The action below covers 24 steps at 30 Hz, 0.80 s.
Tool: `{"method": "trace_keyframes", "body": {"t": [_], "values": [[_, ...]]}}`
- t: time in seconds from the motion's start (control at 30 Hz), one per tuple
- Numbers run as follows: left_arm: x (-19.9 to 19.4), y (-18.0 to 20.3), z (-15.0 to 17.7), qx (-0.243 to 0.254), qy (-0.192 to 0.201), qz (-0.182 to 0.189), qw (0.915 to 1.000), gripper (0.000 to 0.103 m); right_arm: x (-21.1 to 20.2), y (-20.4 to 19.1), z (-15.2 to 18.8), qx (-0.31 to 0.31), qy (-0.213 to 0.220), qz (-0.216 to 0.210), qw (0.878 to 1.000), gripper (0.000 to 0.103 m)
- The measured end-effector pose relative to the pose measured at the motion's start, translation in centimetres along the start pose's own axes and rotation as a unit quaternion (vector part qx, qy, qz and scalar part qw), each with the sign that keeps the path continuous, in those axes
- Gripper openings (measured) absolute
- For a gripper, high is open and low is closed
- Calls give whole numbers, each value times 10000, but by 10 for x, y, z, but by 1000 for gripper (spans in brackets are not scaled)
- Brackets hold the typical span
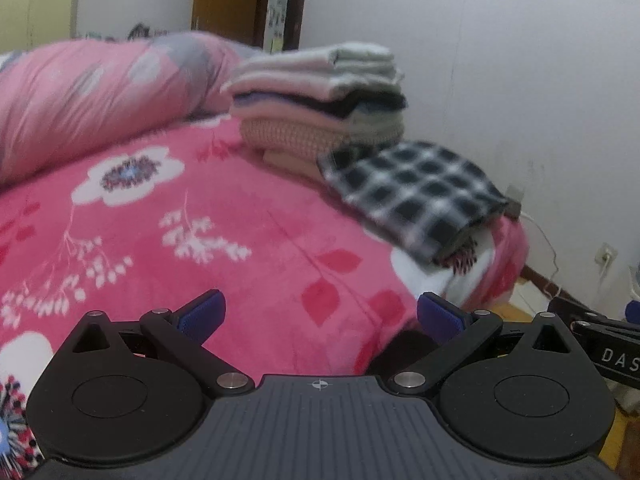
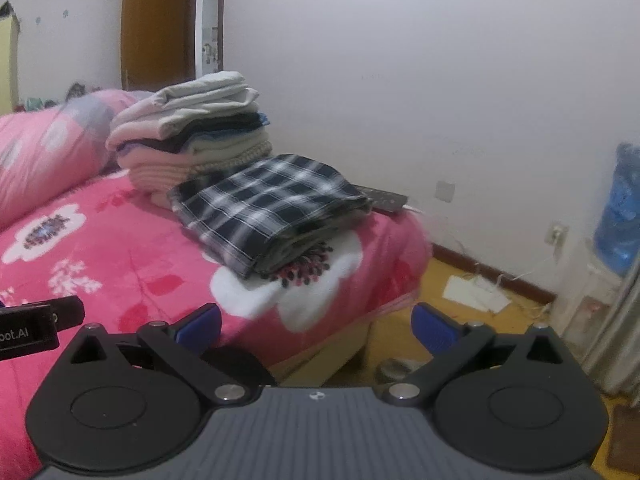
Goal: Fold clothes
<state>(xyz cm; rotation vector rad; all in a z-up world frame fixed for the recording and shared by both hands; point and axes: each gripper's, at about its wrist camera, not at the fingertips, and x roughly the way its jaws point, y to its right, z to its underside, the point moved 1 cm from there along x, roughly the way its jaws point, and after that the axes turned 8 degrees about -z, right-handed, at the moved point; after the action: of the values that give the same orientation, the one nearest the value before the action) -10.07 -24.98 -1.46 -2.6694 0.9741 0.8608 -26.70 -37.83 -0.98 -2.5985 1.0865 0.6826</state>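
Over the near edge of the bed (image 1: 168, 240), both tools are hovering with nothing in them. The left tool (image 1: 320, 316) is sitting above the pink flowered blanket with its blue fingers (image 1: 202, 314) spread wide apart, and the right tool (image 2: 316, 328) is hanging over the bed's near corner, jaws just as wide, half over the yellowish floor (image 2: 460, 320). Each tool is poking into the edge of the other's view.

A bit further in, the plaid garment (image 2: 268, 204) is lying folded into a flat rectangle near the bed's right edge, partly covering a big white flower in the blanket print. Nothing is touching it. Right behind it, pretty much touching, the stack of folded clothes (image 2: 192, 140) is sitting toward the far right corner of the bed, close to the white wall (image 2: 440, 80), with pale pieces on top and a knit one low down. A dark flat thing is lying on the bed edge beyond the plaid, can't tell what. A rolled pink duvet (image 1: 92, 96) is lying along the far left side.
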Motion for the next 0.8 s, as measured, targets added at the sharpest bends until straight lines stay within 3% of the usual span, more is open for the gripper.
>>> {"method": "trace_keyframes", "body": {"t": [0.3, 0.8], "values": [[0, 3, 3, 111, -235, 61, 9996, 103, 0, -2, 3, -86, -110, 153, 9998, 103], [-1, 7, 5, 251, -261, 68, 9993, 103, 0, -2, 5, -74, -129, 140, 9998, 103]]}}
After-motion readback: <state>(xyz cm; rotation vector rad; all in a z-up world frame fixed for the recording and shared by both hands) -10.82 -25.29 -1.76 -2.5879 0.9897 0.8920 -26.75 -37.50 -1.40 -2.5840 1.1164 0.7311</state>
